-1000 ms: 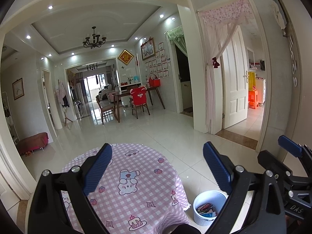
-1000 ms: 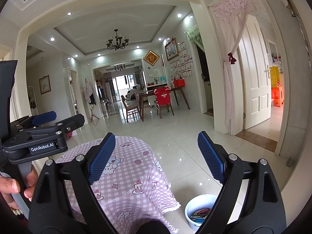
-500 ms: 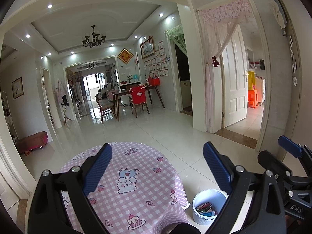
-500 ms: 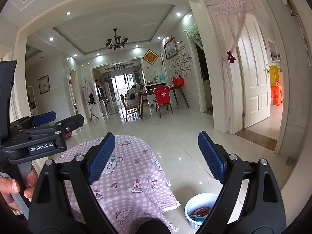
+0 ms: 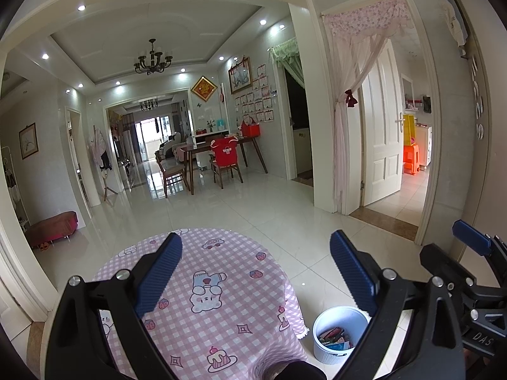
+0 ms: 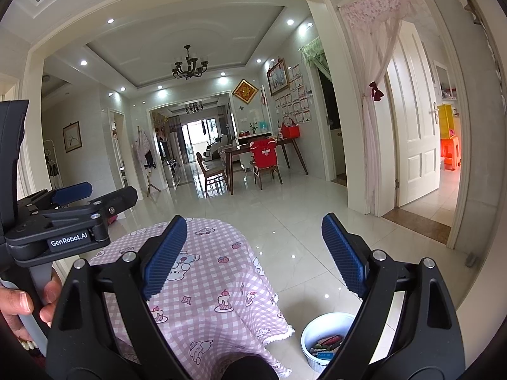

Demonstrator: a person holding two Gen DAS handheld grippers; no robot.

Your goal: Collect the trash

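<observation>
Peeking from behind a gripper finger, the white trash bin (image 5: 332, 345) sat on the floor beside the pink checked tablecloth (image 5: 221, 300), its colourful litter indistinct. Left gripper (image 5: 253, 272) and right gripper (image 6: 250, 253) gaped wide, empty.

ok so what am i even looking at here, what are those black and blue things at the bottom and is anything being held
Those are hand-held grabbers, not a robot: a person carries one in each hand, with a wide-angle camera on each looking along its two blue-padded fingers. One picture comes from the left gripper, the other from the right gripper. Both are open and hold nothing. In the right view you can also see the left hand gripping its handle. Below is a table with a pink checked tablecloth; no trash shows on it. Beside it on the floor stands a white bin with wrappers inside.
</observation>
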